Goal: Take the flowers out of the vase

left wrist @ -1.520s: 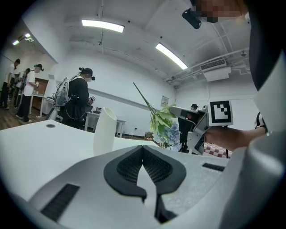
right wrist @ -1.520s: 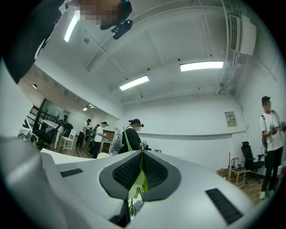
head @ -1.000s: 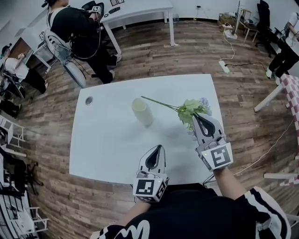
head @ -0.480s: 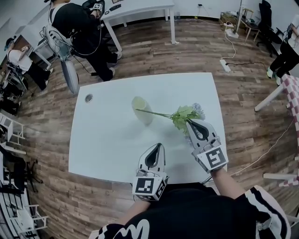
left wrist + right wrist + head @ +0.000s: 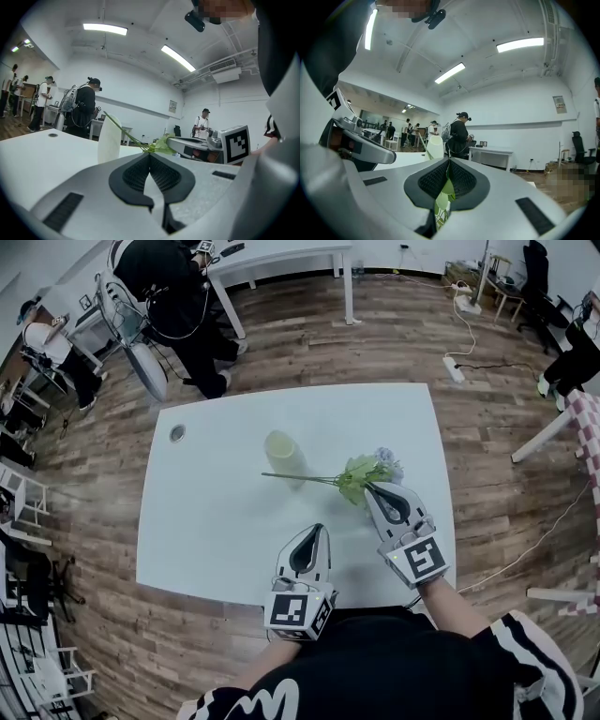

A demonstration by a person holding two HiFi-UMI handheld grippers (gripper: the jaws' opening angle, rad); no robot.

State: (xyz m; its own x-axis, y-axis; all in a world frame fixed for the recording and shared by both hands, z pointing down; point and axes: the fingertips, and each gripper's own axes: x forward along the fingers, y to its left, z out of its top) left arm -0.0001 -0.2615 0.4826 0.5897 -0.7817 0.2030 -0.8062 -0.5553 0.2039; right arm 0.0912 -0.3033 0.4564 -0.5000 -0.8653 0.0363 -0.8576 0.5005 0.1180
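Observation:
A pale vase [image 5: 283,455] stands upright near the middle of the white table [image 5: 206,521]. The flower [image 5: 364,469], with green leaves and pale blooms, is outside the vase. Its thin stem [image 5: 300,477] runs leftward across the front of the vase's base. My right gripper [image 5: 369,487] is shut on the leafy end, and leaves [image 5: 443,194] show between its pads. In the right gripper view the vase [image 5: 436,146] stands ahead. My left gripper [image 5: 318,530] hangs over the table's near edge, shut and empty, its pads [image 5: 161,177] meeting; beyond them stand the vase [image 5: 109,139] and the stem [image 5: 129,137].
A round cable hole [image 5: 177,433] sits at the table's far left. A person in black [image 5: 173,287] stands by another white table [image 5: 281,254] behind. Chairs [image 5: 28,502] stand on the wooden floor at left, and a power strip with cord [image 5: 454,369] lies at right.
My right gripper has come down and toward me with the flower. The stem has dropped from above the vase's mouth to across its base. The left gripper has stayed put.

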